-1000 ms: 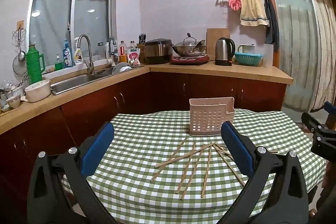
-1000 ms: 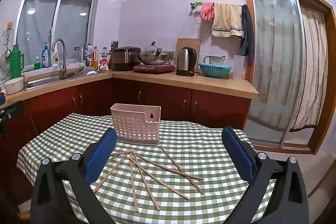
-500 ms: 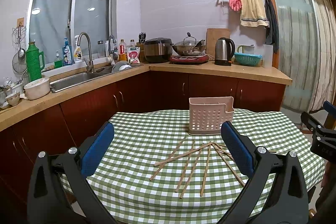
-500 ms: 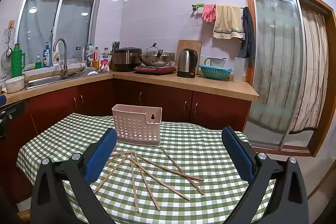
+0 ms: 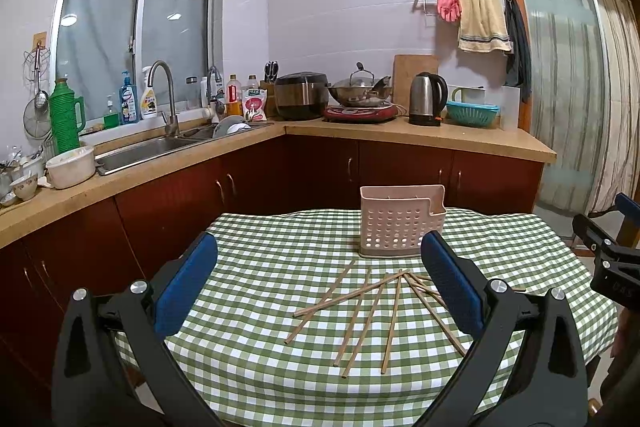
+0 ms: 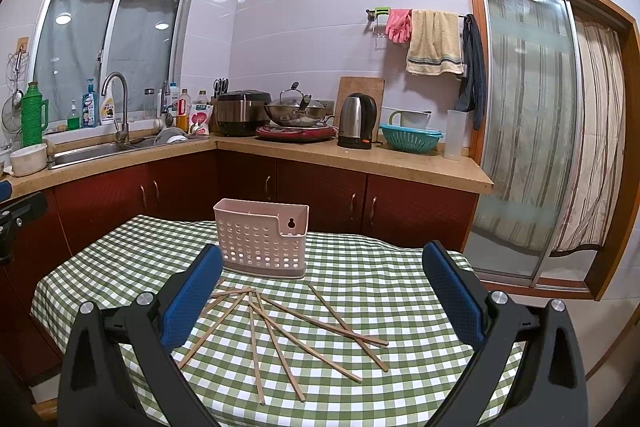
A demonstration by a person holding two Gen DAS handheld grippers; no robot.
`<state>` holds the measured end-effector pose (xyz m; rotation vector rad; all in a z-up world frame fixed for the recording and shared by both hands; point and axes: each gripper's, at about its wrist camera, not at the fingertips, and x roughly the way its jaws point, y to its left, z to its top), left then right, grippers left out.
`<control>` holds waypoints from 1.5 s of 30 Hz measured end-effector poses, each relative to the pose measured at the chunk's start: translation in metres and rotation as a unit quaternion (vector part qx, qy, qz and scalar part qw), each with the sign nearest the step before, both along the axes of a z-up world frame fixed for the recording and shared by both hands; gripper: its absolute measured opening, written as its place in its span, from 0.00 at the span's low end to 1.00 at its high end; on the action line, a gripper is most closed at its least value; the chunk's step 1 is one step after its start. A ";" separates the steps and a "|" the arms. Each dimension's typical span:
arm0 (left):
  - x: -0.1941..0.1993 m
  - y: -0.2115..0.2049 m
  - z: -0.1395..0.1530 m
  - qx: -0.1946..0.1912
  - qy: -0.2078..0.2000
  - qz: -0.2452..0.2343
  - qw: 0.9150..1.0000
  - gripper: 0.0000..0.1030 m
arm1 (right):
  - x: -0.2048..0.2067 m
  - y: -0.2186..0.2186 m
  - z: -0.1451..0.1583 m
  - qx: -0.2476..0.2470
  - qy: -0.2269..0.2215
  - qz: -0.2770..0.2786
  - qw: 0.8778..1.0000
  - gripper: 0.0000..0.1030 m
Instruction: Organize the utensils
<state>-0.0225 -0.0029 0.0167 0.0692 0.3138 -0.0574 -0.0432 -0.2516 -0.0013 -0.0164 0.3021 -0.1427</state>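
Observation:
Several wooden chopsticks (image 5: 370,307) lie fanned out on the green checked tablecloth (image 5: 260,267), just in front of a pink perforated utensil holder (image 5: 400,221) that stands upright. The right wrist view shows the same chopsticks (image 6: 280,331) and the holder (image 6: 262,237). My left gripper (image 5: 320,285) is open and empty, held above the near part of the table, short of the chopsticks. My right gripper (image 6: 322,291) is open and empty, also short of the chopsticks. The right gripper's body shows at the right edge of the left wrist view (image 5: 608,263).
A kitchen counter (image 5: 420,135) runs behind the table with a sink (image 5: 136,151), rice cooker (image 5: 302,95), wok (image 5: 360,93), kettle (image 5: 427,99) and teal basket (image 5: 472,113). A sliding door (image 6: 528,131) is to the right. The table edge is close below both grippers.
Both views have shifted only slightly. The chopsticks and the holder have not moved, and both grippers stay open.

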 end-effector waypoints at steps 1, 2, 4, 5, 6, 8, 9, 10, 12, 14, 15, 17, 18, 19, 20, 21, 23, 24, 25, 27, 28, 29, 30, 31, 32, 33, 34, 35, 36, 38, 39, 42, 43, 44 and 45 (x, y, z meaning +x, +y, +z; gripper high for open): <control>0.000 0.000 0.000 0.000 0.000 0.000 1.000 0.96 | 0.000 0.001 0.000 -0.001 0.000 0.000 1.000 0.94; 0.000 0.000 0.000 -0.001 0.000 0.000 1.000 0.96 | 0.000 0.001 0.000 -0.002 0.000 -0.001 1.000 0.94; 0.000 0.000 0.000 -0.001 0.000 0.000 1.000 0.96 | -0.001 0.001 0.000 -0.003 -0.001 -0.001 1.000 0.94; 0.000 0.000 0.000 -0.001 0.000 0.000 1.000 0.96 | -0.001 0.002 0.001 -0.004 -0.002 -0.001 1.000 0.94; 0.000 0.000 0.000 -0.001 0.000 0.001 1.000 0.96 | -0.001 0.002 0.001 -0.004 -0.002 -0.001 1.000 0.94; -0.001 0.002 0.001 -0.002 -0.001 0.001 1.000 0.96 | -0.002 0.003 0.001 -0.006 -0.004 -0.002 1.000 0.94; -0.001 0.002 0.000 -0.002 -0.002 0.002 1.000 0.96 | -0.002 0.003 0.001 -0.006 -0.004 -0.002 1.000 0.94; -0.001 0.003 0.000 -0.002 -0.003 0.002 1.000 0.96 | -0.002 0.003 0.002 -0.006 -0.004 -0.003 1.000 0.94; -0.002 0.003 0.000 -0.001 -0.004 0.002 1.000 0.96 | -0.002 0.003 0.001 -0.006 -0.004 -0.003 1.000 0.94; -0.002 0.003 -0.001 -0.002 -0.003 0.002 1.000 0.96 | -0.002 0.003 0.001 -0.007 -0.003 -0.002 1.000 0.94; -0.002 0.003 -0.001 -0.002 -0.003 0.002 1.000 0.96 | -0.003 0.003 0.001 -0.007 -0.003 -0.002 1.000 0.94; -0.002 0.003 -0.001 -0.002 -0.004 0.002 1.000 0.96 | -0.003 0.003 0.001 -0.007 -0.003 -0.002 1.000 0.94; -0.002 0.003 -0.001 -0.002 -0.004 0.003 1.000 0.96 | -0.003 0.003 0.001 -0.008 -0.004 -0.002 1.000 0.94; -0.002 0.003 -0.001 -0.002 -0.004 0.003 1.000 0.96 | -0.003 0.003 0.001 -0.008 -0.004 -0.002 1.000 0.94; -0.002 0.003 -0.001 -0.002 -0.004 0.002 1.000 0.96 | -0.003 0.004 0.001 -0.007 -0.004 -0.003 1.000 0.94; -0.002 0.003 -0.001 -0.002 -0.004 0.003 1.000 0.96 | -0.003 0.004 0.001 -0.007 -0.004 -0.003 1.000 0.94; -0.002 0.003 -0.001 -0.002 -0.004 0.002 1.000 0.96 | -0.003 0.004 0.001 -0.007 -0.003 -0.002 1.000 0.94; -0.002 0.003 -0.001 -0.002 -0.004 0.002 1.000 0.96 | -0.003 0.004 0.001 -0.008 -0.003 -0.002 1.000 0.94; -0.002 0.003 -0.001 -0.002 -0.004 0.002 1.000 0.96 | -0.003 0.004 0.001 -0.008 -0.003 -0.002 1.000 0.94; -0.002 0.003 -0.001 -0.002 -0.004 0.002 1.000 0.96 | -0.003 0.004 0.001 -0.008 -0.003 -0.002 1.000 0.94; -0.002 0.003 -0.002 -0.002 -0.003 0.002 1.000 0.96 | -0.003 0.004 0.000 -0.008 -0.002 -0.002 1.000 0.94; -0.002 0.003 -0.002 -0.002 -0.003 0.002 1.000 0.96 | -0.003 0.004 0.000 -0.009 -0.002 -0.001 1.000 0.94; -0.003 0.003 -0.003 -0.002 -0.003 0.001 1.000 0.96 | -0.003 0.004 0.001 -0.009 -0.002 -0.001 1.000 0.94; -0.003 0.003 -0.003 -0.002 -0.003 0.001 1.000 0.96 | -0.003 0.004 0.001 -0.010 -0.001 0.000 1.000 0.94; -0.003 0.003 -0.003 -0.002 -0.002 0.002 1.000 0.96 | -0.003 0.004 0.001 -0.010 -0.001 0.000 1.000 0.94; -0.003 0.003 -0.003 -0.003 -0.002 0.001 1.000 0.96 | -0.003 0.004 0.001 -0.010 -0.001 0.000 1.000 0.94; -0.003 0.003 -0.003 -0.003 -0.002 0.001 1.000 0.96 | -0.003 0.004 0.001 -0.010 -0.001 0.000 1.000 0.94; -0.003 0.003 -0.003 -0.003 -0.002 0.001 1.000 0.96 | -0.003 0.004 0.001 -0.010 -0.001 0.000 1.000 0.94; -0.003 0.003 -0.003 -0.002 -0.002 0.001 1.000 0.96 | -0.003 0.005 0.001 -0.010 -0.001 0.000 1.000 0.94; -0.003 0.003 -0.003 -0.002 -0.002 0.001 1.000 0.96 | -0.003 0.005 0.001 -0.010 -0.001 0.000 1.000 0.94; -0.003 0.003 -0.003 -0.002 -0.002 0.001 1.000 0.96 | -0.003 0.005 0.001 -0.010 -0.001 0.000 1.000 0.94; -0.002 0.004 -0.005 -0.002 0.000 0.001 1.000 0.96 | -0.003 0.005 0.001 -0.010 -0.001 0.000 1.000 0.94; -0.001 0.005 -0.007 -0.001 0.001 0.001 1.000 0.96 | -0.003 0.005 0.001 -0.010 -0.001 0.000 1.000 0.94; 0.001 0.005 -0.008 0.000 0.003 0.001 1.000 0.96 | -0.002 0.005 0.000 -0.009 0.000 0.000 1.000 0.94; 0.003 0.005 -0.010 0.000 0.006 0.001 1.000 0.96 | -0.001 0.005 -0.001 -0.009 0.002 0.000 1.000 0.94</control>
